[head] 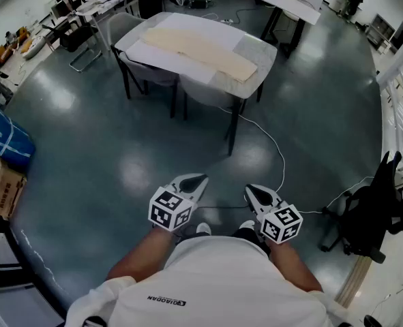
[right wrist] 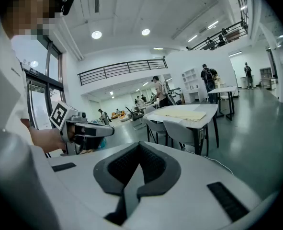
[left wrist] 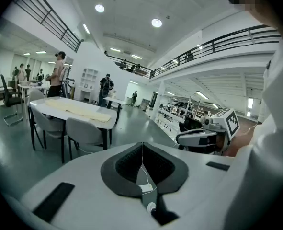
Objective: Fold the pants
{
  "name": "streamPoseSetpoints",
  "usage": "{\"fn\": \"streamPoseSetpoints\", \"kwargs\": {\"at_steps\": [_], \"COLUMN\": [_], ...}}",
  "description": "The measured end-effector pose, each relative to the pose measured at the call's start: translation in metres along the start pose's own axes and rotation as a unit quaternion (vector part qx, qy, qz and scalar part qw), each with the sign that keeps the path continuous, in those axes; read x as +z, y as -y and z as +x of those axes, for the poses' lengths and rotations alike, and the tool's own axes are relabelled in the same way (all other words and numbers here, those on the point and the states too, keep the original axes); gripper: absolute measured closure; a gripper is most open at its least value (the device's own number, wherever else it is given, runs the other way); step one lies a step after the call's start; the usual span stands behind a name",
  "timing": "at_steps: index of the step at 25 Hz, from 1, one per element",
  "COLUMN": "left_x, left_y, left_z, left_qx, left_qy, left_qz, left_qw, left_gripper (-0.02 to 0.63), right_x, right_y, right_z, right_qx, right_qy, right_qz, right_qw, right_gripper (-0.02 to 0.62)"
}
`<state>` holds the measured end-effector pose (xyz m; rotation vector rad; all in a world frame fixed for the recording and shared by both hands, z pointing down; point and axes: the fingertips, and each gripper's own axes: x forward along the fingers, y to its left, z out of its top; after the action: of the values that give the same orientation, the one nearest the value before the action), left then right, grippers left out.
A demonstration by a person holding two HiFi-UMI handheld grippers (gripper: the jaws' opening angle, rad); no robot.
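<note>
The cream-coloured fabric pants lie spread flat along the white rectangular table. They are well apart from both tools, far ahead of them across the glossy dark floor. The left gripper and right gripper are held side by side close to the person's body, pointing toward the table. Each has its jaws pressed together with nothing between them.

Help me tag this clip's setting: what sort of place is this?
Probably a big open lab or workshop hall: a glossy grey floor, a white table bearing cream pants, and a railed mezzanine overhead.
</note>
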<state>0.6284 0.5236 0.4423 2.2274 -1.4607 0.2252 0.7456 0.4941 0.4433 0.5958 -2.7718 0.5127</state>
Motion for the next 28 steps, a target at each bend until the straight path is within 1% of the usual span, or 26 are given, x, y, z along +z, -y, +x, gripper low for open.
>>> {"fn": "streamPoseSetpoints", "kwargs": {"at_steps": [11, 14, 18, 20, 23, 28], "left_x": [0.004, 0.003, 0.000, -0.002, -0.004, -0.005], "left_y": [-0.001, -0.003, -0.006, -0.008, -0.013, -0.032], "left_z": [0.001, 0.000, -0.003, -0.006, -0.011, -0.020], "left_qx": [0.001, 0.001, -0.001, -0.001, 0.004, 0.018], "left_qy": [0.001, 0.001, -0.004, -0.005, -0.003, -0.001], "left_qz": [0.004, -0.001, -0.006, -0.007, -0.010, -0.021], "left_qw": [1.0000, 1.0000, 1.0000, 1.0000, 0.9999, 0.9996], "left_gripper": [0.577, 0.577, 0.577, 0.577, 0.577, 0.577], "right_x": [-0.002, -0.001, 0.001, 0.002, 0.002, 0.006], "right_y": [-0.001, -0.001, -0.004, -0.006, -0.008, -0.015], "right_z": [0.003, 0.005, 0.011, 0.015, 0.021, 0.039], "right_qx": [0.004, 0.002, 0.001, -0.002, -0.004, 0.008], "right_qy": [-0.001, 0.004, 0.009, 0.008, 0.004, -0.001], "right_qz": [-0.003, -0.001, 0.015, 0.006, -0.005, -0.002], "right_qw": [1.000, 1.000, 1.000, 1.000, 1.000, 1.000], "right_gripper": [0.576, 0.575, 0.575, 0.575, 0.575, 0.575]}}
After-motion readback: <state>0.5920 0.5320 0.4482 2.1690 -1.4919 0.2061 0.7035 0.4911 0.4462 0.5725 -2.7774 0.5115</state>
